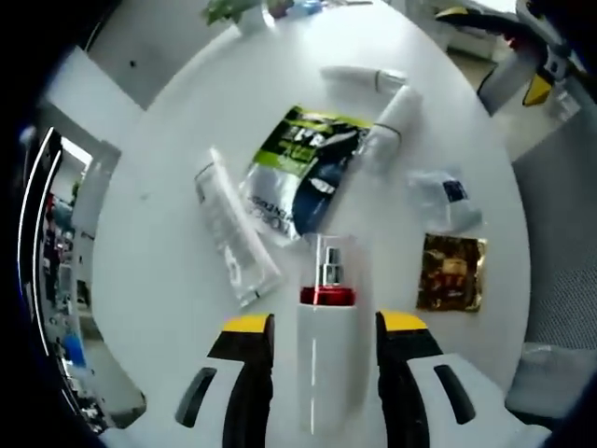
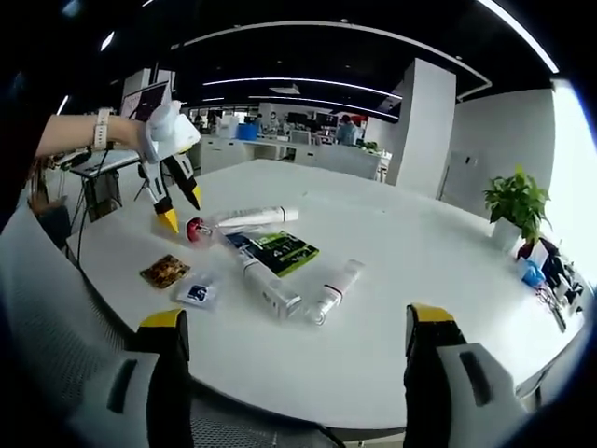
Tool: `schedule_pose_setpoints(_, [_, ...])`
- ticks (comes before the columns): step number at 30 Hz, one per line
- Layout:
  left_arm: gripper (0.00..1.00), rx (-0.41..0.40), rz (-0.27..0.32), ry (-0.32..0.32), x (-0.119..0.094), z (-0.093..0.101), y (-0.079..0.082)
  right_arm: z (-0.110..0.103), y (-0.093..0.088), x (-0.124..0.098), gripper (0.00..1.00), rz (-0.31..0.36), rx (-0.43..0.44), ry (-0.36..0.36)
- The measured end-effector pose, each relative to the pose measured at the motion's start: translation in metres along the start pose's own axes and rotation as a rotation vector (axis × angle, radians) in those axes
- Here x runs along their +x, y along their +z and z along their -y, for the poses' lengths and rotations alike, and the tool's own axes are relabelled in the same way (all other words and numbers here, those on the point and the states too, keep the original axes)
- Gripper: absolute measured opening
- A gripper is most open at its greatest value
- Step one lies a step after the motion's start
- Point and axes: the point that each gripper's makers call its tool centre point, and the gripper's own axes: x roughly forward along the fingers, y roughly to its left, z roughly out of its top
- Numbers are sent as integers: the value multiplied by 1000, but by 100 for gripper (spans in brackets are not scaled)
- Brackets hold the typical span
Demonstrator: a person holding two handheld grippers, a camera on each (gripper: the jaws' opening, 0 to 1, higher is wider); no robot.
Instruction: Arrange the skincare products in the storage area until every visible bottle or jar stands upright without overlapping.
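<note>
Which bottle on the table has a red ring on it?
The white spray bottle between the left gripper's yellow-tipped jaws. A red band sits below its silver pump top. The other tubes are white or clear with no red.

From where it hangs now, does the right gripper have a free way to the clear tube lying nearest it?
Probably yes: the right gripper is open, with bare white table between it and the clear plastic tube.

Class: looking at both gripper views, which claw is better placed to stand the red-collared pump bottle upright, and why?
Left. The left claw already straddles the pump bottle lying on the table; the right claw hangs open, off the table's near edge.
</note>
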Motion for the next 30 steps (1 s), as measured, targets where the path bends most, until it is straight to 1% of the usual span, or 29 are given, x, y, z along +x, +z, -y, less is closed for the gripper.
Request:
schedule_pose_setpoints(2, [41, 3, -7, -12, 3, 0, 0, 0, 1, 0, 98, 8, 4, 1])
schedule_pose_setpoints(5, [40, 5, -20, -28, 9, -1, -1, 0, 0, 0, 98, -2, 2, 2])
schedule_pose_setpoints(10, [39, 25, -63, -72, 19, 4, -6, 0, -1, 0, 97, -7, 1, -2])
schedule_pose_setpoints(14, [35, 15, -58, -95, 22, 6, -5, 0, -2, 0, 97, -11, 1, -5])
schedule_pose_setpoints(18, [34, 29, -79, -109, 24, 7, -8, 0, -2, 0, 96, -13, 1, -6])
schedule_pose_setpoints(21, [35, 20, -70, -117, 24, 5, -7, 1, -3, 0, 96, -18, 0, -7])
schedule_pose_setpoints(25, [30, 10, -73, -164, 26, 10, -8, 1, -4, 1, 95, -27, -3, -10])
schedule_pose_setpoints(27, [30, 1, -77, -167, 26, 8, -7, 1, -5, 1, 95, -28, -4, -10])
schedule_pose_setpoints(30, [29, -10, -73, -197, 26, 10, -7, 1, -5, 1, 95, -32, -6, -9])
